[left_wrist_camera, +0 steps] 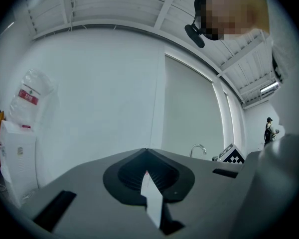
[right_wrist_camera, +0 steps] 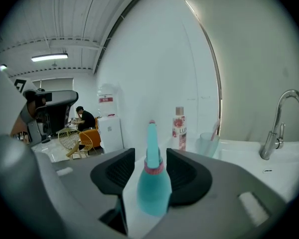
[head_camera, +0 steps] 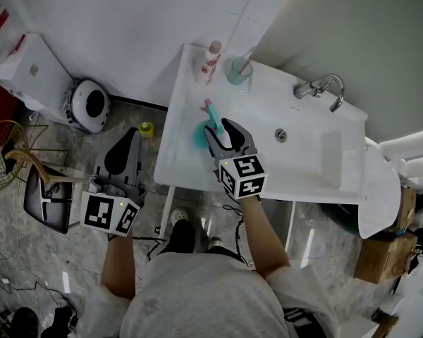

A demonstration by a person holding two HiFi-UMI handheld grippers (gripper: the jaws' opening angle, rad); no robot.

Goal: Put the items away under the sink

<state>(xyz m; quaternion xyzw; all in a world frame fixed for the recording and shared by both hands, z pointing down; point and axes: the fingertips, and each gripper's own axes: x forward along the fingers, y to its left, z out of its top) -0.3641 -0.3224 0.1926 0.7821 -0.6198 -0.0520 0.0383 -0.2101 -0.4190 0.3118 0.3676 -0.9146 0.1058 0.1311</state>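
One teal bottle (head_camera: 200,134), one pink-labelled bottle (head_camera: 211,58), one cup (head_camera: 236,71), one faucet (head_camera: 323,88), two hand-held grippers (head_camera: 220,128) (head_camera: 129,136)

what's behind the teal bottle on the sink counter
By the wall behind the teal bottle stand a flower-labelled bottle and a pale tumbler holding a pink toothbrush. The counter strip directly behind it is hidden by the bottle and the right tongs.

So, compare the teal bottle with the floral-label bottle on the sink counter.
The teal bottle has a long tapered nozzle, the floral-label bottle a short cap. The teal bottle sits within the open right gripper, the floral-label bottle back by the wall. Both stand upright.
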